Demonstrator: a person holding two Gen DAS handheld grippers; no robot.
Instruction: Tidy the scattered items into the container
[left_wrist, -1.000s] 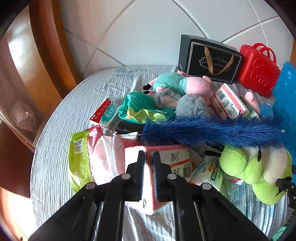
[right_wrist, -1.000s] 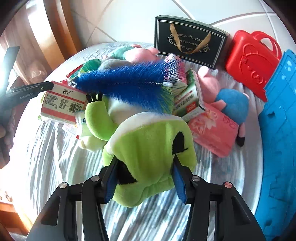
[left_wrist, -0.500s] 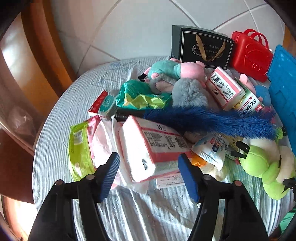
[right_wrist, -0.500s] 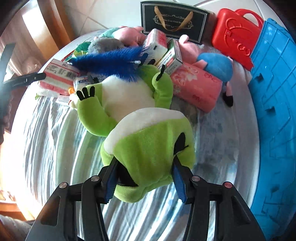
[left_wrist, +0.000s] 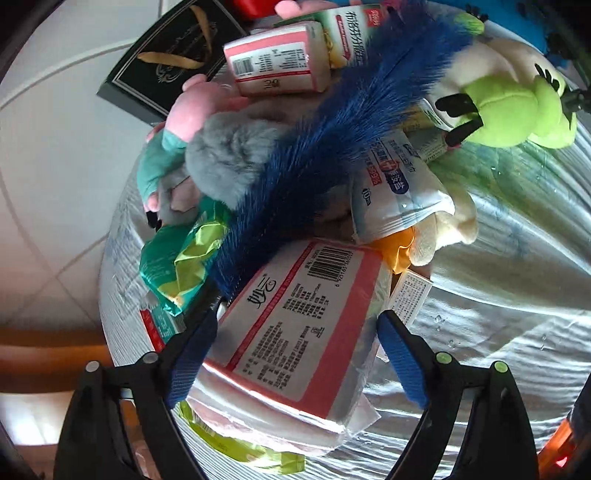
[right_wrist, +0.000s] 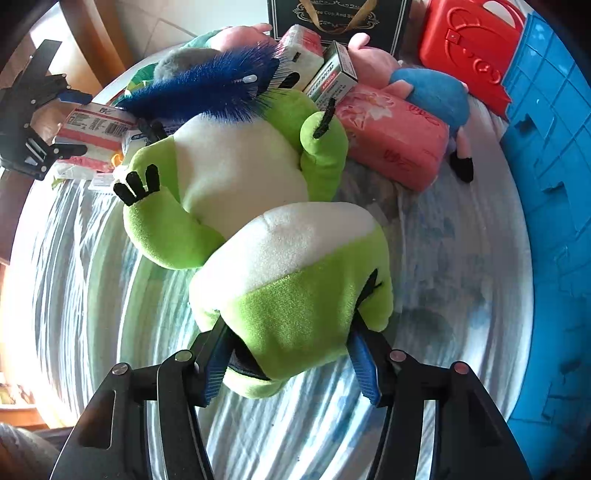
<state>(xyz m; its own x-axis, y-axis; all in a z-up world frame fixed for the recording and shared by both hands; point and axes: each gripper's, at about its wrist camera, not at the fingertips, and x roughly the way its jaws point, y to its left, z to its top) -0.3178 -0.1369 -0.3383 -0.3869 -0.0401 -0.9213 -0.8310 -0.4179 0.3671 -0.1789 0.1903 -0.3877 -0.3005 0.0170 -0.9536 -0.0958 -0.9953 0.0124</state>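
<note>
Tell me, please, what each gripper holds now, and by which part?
Right gripper: green plush toy, by its head, jaws just opening. Left gripper: nothing; its just-opened jaws straddle the tissue pack.

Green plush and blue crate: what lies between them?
Only bare striped cloth separates the green plush from the blue crate, seen in the right wrist view.

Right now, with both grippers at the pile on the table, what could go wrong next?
1. The blue duster lies across the pink-labelled tissue pack between the open left gripper; lifting the pack may drag the duster and nearby packets.
2. The right gripper, jaws just widened, grips only the head of the green plush frog; it may slip, and the duster rests on its body.
</note>
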